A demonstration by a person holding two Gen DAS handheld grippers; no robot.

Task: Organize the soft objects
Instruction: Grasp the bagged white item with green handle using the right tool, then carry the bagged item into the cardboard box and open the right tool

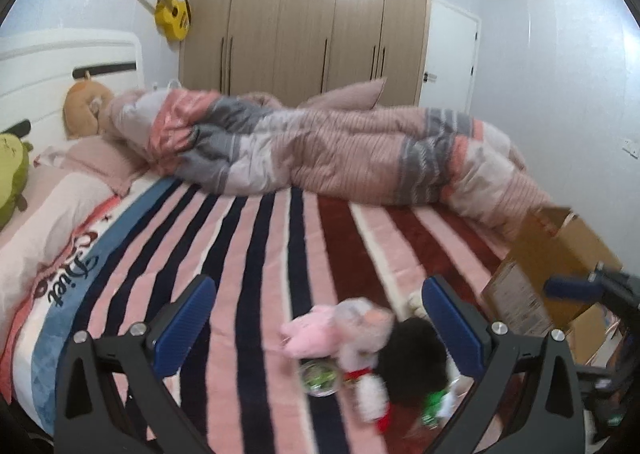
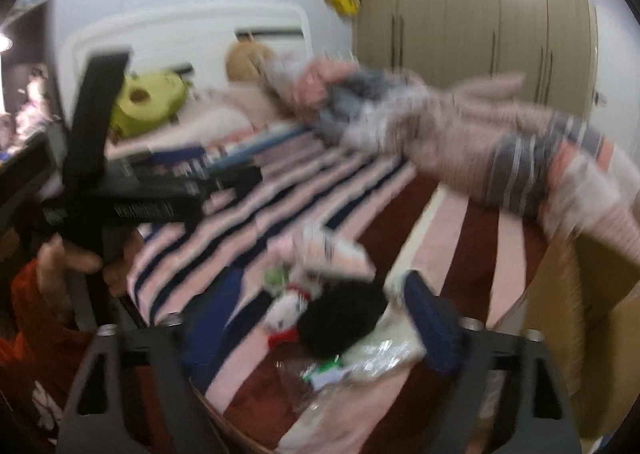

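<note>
On the striped fleece bed cover (image 1: 248, 254), a small heap of soft toys lies at about five o'clock in the left wrist view: one pink plush (image 1: 308, 334), one black fluffy toy (image 1: 412, 362), one white plush with red trim (image 1: 370, 390). Left gripper (image 1: 320, 314) hangs released, nothing between its pads. Right gripper (image 2: 316, 314), parted and empty, looks nearer, the heap dead ahead. One brown cardboard box (image 1: 560, 250) waits at three o'clock.

We see even, cool indoor light. Glare streaks the wardrobe doors (image 1: 308, 14) toward twelve o'clock; a bright lamp spot (image 2: 3, 42) sits at nine o'clock. Right wrist view smears heavily throughout; left wrist view blurs only near six. Fisheye bends edges, dark corners.
</note>
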